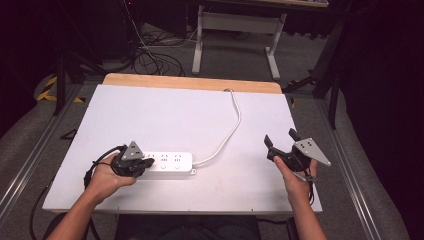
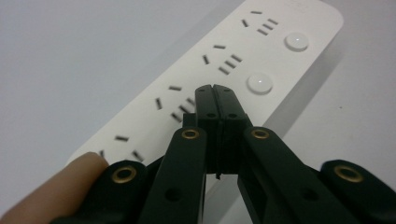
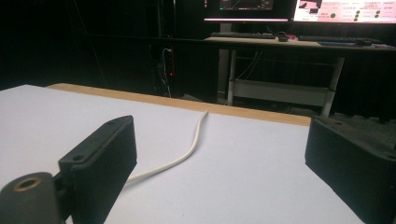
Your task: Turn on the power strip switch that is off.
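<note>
Left tongs (image 2: 215, 91), pressed together, bear on the white plastic power strip (image 1: 167, 163) near the counter's (image 1: 165, 112) front edge, seemingly to steady it or press a button; right tongs (image 1: 281, 141), spread, hover empty.

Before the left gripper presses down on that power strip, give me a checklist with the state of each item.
1. Left gripper shut into one pressing tip: ok, its fingers meet.
2. Tip over the white rectangular plastic power strip: ok, it sits above the strip's top face.
3. Tip lined up on a round white button: not ok, the nearest button lies beside the tip.
4. Tip already touching the strip: cannot tell.
5. Right gripper clear of the strip: ok, open and apart at the white tabletop's right side.
6. White cord clear of both grippers: ok, it curves off to the far edge.
</note>
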Motion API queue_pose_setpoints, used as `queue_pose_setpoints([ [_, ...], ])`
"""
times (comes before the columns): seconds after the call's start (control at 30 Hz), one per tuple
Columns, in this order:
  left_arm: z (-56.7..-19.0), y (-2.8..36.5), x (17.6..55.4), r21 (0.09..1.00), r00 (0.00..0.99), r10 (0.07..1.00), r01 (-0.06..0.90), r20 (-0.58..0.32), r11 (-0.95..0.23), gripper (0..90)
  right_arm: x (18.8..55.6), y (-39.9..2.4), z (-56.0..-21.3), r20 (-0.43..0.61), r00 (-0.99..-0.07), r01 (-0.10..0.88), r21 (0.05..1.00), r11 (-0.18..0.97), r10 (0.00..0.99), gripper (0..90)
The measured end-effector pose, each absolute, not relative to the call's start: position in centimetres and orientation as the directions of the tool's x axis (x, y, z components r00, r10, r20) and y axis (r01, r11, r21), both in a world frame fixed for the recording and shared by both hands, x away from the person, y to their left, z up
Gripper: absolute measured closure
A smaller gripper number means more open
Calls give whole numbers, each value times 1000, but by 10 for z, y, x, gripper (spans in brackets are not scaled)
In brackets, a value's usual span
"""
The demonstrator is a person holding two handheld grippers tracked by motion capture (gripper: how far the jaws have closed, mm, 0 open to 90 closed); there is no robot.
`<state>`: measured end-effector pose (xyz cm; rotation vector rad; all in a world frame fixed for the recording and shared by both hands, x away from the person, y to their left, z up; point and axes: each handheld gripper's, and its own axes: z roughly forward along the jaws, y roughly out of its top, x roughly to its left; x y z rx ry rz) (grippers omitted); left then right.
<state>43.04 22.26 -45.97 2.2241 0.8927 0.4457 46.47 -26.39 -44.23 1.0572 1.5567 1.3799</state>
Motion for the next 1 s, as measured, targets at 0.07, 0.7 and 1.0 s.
queue_pose_setpoints([
  [0.07,-461,227,430,720,711,703,474,26,-507,900,465,-264,-442,-28,-343,84,995,61,939,96],
  [0.7,-463,220,430,708,681,731,499,36,-499,900,463,-264,-440,-28,-340,74,996,56,940,96],
  [1.0,-463,216,428,694,669,741,508,55,-510,900,461,-267,-439,-25,-328,66,997,49,944,96],
])
